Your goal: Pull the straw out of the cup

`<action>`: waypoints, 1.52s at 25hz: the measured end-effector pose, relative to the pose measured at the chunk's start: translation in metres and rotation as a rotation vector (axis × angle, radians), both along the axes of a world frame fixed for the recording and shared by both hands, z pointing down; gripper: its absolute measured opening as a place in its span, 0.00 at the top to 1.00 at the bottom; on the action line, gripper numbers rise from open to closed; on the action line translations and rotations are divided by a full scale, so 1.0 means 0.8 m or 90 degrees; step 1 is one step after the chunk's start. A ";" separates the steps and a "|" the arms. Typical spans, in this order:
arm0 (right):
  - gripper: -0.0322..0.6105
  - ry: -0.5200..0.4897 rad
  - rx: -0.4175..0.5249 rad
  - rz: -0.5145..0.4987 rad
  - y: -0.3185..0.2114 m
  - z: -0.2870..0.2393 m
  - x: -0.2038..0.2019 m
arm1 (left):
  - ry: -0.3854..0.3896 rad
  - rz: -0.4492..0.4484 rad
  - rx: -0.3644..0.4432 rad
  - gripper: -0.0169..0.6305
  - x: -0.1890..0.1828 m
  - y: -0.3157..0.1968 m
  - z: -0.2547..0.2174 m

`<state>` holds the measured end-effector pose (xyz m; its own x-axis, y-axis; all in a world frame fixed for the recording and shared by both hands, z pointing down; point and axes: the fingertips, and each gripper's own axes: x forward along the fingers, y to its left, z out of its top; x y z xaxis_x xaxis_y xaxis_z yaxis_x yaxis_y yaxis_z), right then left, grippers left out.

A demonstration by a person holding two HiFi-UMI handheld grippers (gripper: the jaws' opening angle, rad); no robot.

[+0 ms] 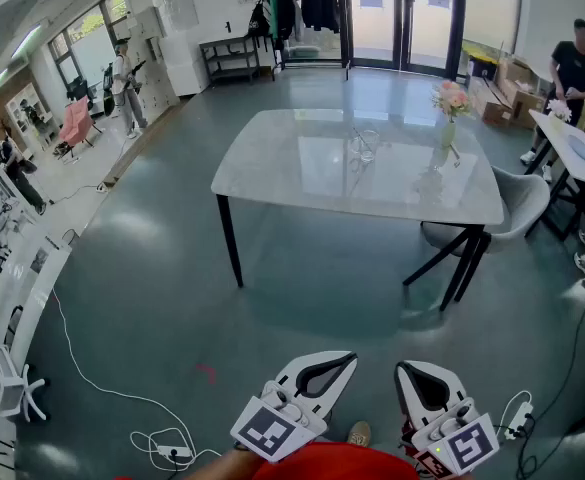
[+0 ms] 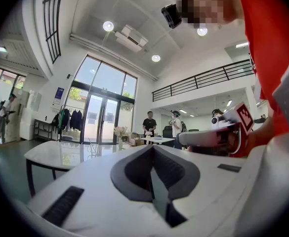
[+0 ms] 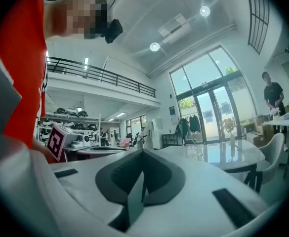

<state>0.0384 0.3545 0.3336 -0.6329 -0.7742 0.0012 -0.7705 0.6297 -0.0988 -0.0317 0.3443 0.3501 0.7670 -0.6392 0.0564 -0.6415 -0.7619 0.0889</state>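
Note:
A clear glass cup (image 1: 364,146) with a thin straw stands near the middle of the grey marble table (image 1: 272,173), far across the floor from me. In the head view both grippers sit low at the bottom edge, close to my body. My left gripper (image 1: 347,360) is shut with nothing in it, and so is my right gripper (image 1: 404,370). The left gripper view has its jaws (image 2: 152,147) pressed together, with the cup (image 2: 92,147) tiny in the distance. The right gripper view also has its jaws (image 3: 143,152) together, and the cup (image 3: 198,149) is faint on the far table.
A vase of pink flowers (image 1: 449,108) stands on the table's right side, and a grey chair (image 1: 517,213) is tucked in at its right end. White cables (image 1: 122,398) lie on the floor at left. Several people stand around the room's edges.

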 end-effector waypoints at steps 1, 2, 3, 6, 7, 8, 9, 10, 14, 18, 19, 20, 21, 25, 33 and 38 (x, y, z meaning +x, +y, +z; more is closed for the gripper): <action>0.94 -0.004 -0.003 0.000 -0.001 0.001 -0.001 | 0.001 -0.001 0.000 0.93 -0.002 -0.001 0.001; 0.94 -0.008 -0.005 0.001 -0.002 0.001 -0.003 | 0.001 -0.002 0.000 0.93 -0.004 -0.002 0.002; 0.94 -0.010 -0.006 0.002 -0.003 0.001 -0.005 | 0.002 -0.003 0.000 0.93 -0.006 -0.004 0.003; 0.94 -0.012 -0.006 0.006 -0.007 0.000 -0.009 | 0.003 -0.004 0.001 0.93 -0.013 -0.006 0.004; 0.94 -0.012 -0.007 0.007 -0.008 -0.001 -0.011 | 0.004 -0.004 0.001 0.93 -0.014 -0.007 0.003; 0.94 -0.011 -0.007 0.007 -0.009 -0.001 -0.013 | 0.004 -0.004 0.000 0.93 -0.017 -0.007 0.003; 0.94 -0.011 -0.006 0.007 -0.010 -0.002 -0.016 | 0.005 -0.005 -0.001 0.93 -0.019 -0.008 0.003; 0.94 -0.010 -0.005 0.007 -0.011 -0.003 -0.018 | 0.006 -0.005 -0.001 0.93 -0.021 -0.010 0.002; 0.94 -0.012 0.000 0.005 -0.019 -0.006 -0.023 | 0.006 -0.004 0.011 0.93 -0.024 -0.019 -0.001; 0.94 -0.014 0.000 0.012 -0.027 -0.006 -0.029 | 0.007 -0.006 0.024 0.93 -0.036 -0.026 -0.007; 0.94 -0.015 0.003 0.015 -0.029 -0.007 -0.030 | 0.008 -0.008 0.026 0.93 -0.041 -0.028 -0.008; 0.94 -0.016 0.007 0.019 -0.033 -0.009 -0.033 | 0.009 -0.011 0.029 0.93 -0.047 -0.032 -0.010; 0.94 -0.016 0.013 0.023 -0.037 -0.011 -0.036 | 0.010 -0.012 0.034 0.93 -0.054 -0.037 -0.012; 0.94 0.001 0.034 0.040 -0.060 -0.020 -0.055 | 0.014 -0.019 0.048 0.93 -0.084 -0.064 -0.022; 0.94 0.051 0.069 0.073 -0.124 -0.042 -0.060 | 0.011 -0.031 0.082 0.93 -0.110 -0.136 -0.044; 0.93 0.075 0.093 0.071 -0.186 -0.038 -0.048 | -0.002 -0.030 0.094 0.93 -0.100 -0.193 -0.040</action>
<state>-0.0001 0.2056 0.3028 -0.5452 -0.8369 -0.0475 -0.8371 0.5407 0.0829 -0.1120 0.1896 0.3183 0.7358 -0.6761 -0.0383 -0.6771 -0.7355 -0.0241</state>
